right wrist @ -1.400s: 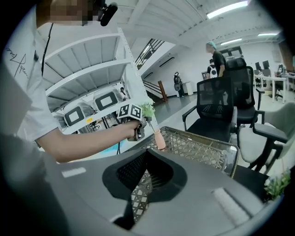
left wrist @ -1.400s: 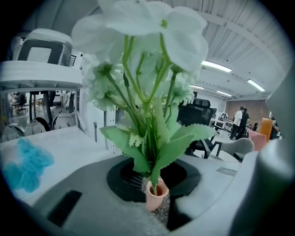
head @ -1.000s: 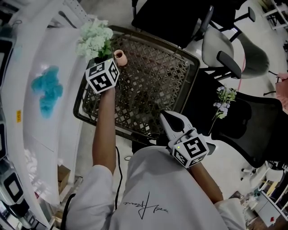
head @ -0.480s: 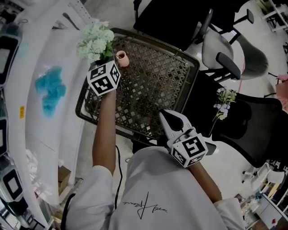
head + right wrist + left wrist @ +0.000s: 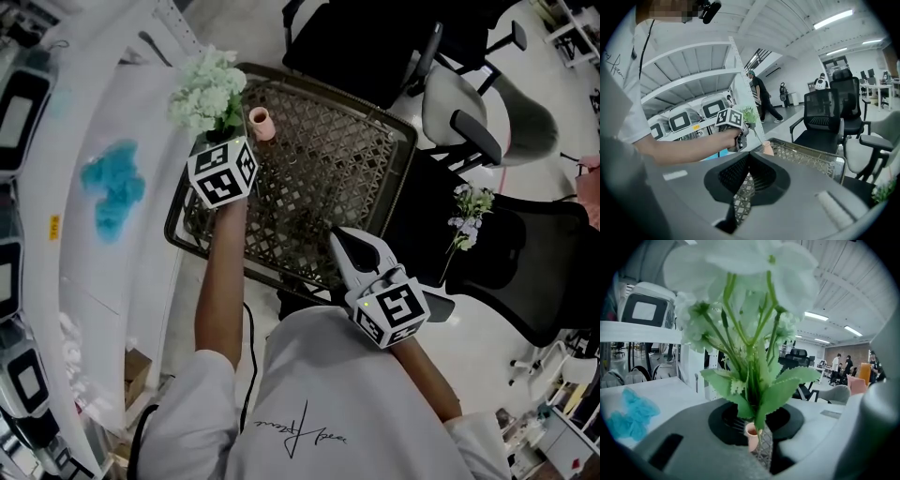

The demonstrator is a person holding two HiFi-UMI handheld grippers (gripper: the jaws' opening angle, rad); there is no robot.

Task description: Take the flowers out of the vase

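Observation:
My left gripper (image 5: 223, 133) is shut on the green stems of a pale green-white flower bunch (image 5: 208, 92), held above the back left corner of a brown lattice table (image 5: 328, 159). In the left gripper view the stems (image 5: 751, 380) rise between the jaws and the blooms fill the top. A small pink vase (image 5: 262, 122) stands on the table just right of the bunch. In the right gripper view one thin stem (image 5: 758, 135) slants down to the mouth of the vase (image 5: 767, 148); whether its end is inside I cannot tell. My right gripper (image 5: 349, 242) hangs shut and empty over the table's near edge.
A white shelf unit (image 5: 103, 112) with a blue cloth (image 5: 112, 187) runs along the left. Black office chairs (image 5: 525, 262) and a grey one (image 5: 487, 112) crowd the right and back. A purple-white flower sprig (image 5: 466, 211) lies on a black seat. People stand far off.
My left gripper has lifted the flower bunch a little beside the vase. The right gripper has barely moved.

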